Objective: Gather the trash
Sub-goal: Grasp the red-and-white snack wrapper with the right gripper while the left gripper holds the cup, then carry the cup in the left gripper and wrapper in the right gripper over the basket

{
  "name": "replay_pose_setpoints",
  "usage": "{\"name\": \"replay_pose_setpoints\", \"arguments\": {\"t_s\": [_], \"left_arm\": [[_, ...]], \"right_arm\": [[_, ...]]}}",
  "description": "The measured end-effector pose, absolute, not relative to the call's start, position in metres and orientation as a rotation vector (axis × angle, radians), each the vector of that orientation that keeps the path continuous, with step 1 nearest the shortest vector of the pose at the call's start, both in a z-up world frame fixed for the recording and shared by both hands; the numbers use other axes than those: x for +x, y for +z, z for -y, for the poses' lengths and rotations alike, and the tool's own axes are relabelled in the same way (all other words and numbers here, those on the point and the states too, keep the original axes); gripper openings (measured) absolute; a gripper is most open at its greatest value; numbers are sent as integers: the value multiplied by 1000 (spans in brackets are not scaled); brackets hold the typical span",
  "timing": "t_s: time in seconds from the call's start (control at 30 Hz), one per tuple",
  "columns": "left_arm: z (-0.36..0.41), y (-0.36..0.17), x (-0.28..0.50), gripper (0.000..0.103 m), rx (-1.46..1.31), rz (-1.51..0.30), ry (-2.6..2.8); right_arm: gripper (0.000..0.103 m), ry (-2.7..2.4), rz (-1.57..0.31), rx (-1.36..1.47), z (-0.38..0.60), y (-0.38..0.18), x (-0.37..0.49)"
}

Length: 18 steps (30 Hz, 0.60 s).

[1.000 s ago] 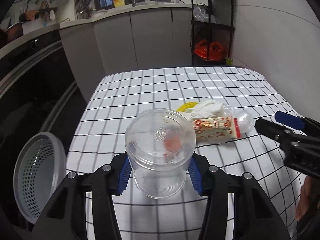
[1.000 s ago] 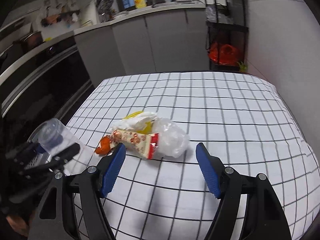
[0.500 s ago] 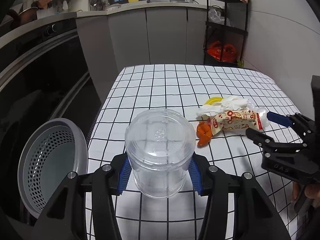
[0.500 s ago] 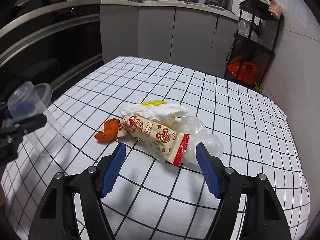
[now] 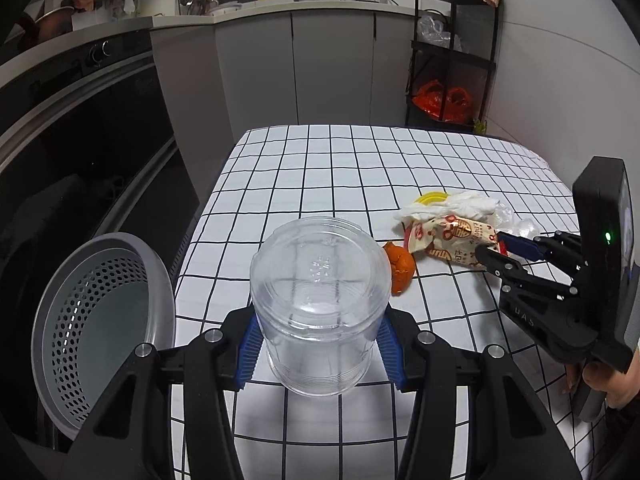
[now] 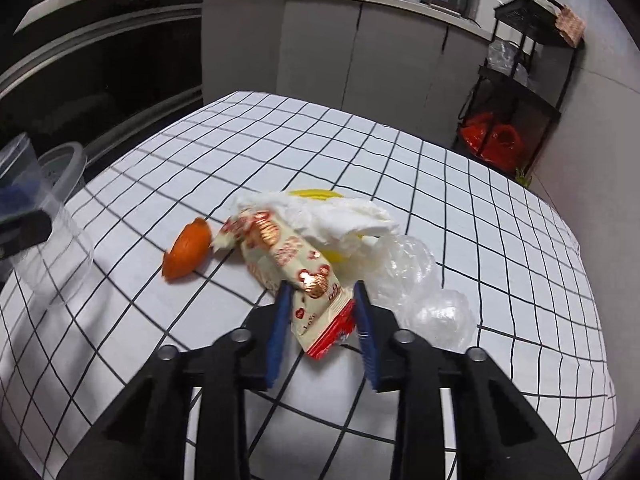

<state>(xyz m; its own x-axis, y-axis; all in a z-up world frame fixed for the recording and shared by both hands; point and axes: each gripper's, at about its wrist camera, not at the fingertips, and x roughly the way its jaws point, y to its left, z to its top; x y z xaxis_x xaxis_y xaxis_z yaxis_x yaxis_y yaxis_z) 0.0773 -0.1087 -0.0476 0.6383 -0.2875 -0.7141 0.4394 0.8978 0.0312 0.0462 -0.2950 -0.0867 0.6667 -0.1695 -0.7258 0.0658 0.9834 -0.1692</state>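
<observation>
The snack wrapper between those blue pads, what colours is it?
The snack wrapper is cream with red-and-gold cartoon prints and a red end, clearest in the right wrist view.

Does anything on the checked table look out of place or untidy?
Yes. A heap of litter lies on the checked table: snack wrapper, crumpled tissue, clear plastic and orange peel beside it.
</observation>
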Motion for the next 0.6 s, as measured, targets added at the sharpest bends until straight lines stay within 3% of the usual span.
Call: {"name": "replay_pose_setpoints", "arguments": {"t_s": [0.07,0.6], "left_arm": [[108,-48,78,49,205,-779,-421],[101,-34,66,49,193,-741,-429]], "right_arm": [[19,-125,-821,-145,290,-84,42],[18,-153,-737,78,305,-37,-13]]}}
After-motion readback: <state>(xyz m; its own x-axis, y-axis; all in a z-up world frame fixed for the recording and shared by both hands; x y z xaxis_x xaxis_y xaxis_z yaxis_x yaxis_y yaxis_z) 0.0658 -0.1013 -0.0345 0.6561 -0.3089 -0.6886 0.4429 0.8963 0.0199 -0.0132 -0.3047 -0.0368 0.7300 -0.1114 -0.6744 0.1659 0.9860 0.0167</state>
